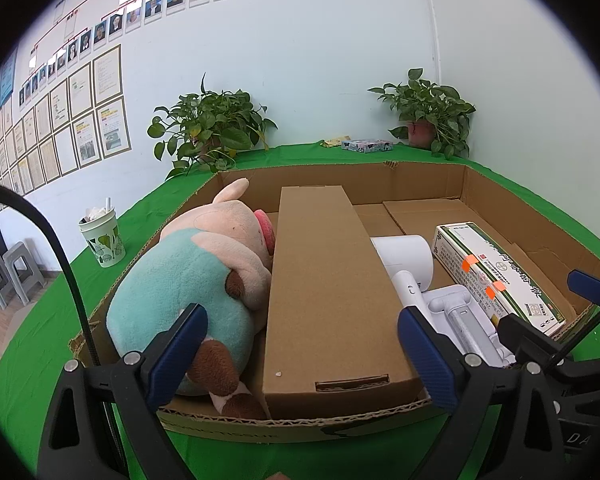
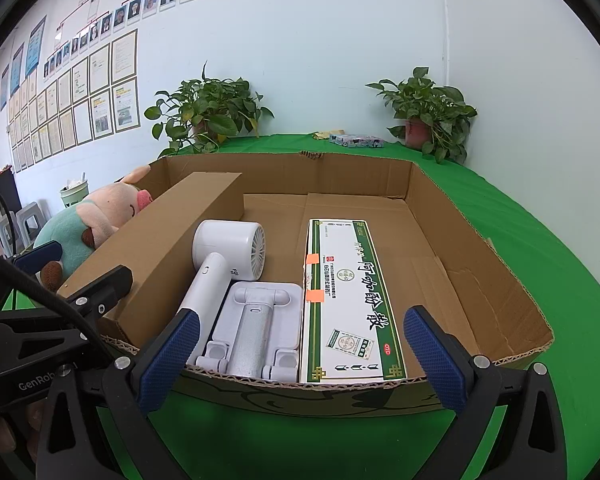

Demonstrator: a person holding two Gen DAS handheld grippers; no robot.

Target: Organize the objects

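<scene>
While both tools gape empty | divider hides plush partly | medicine box cut off

Table with green cloth. Directly on it: open cardboard box at frame center, 2 potted plants along the top by the wall, small patterned box between them, paper cup at left.

in the open carton before me, a long cardboard divider splits off the plush toy on its left from my hair dryer, folding stand and medicine box lying rightward.
</scene>
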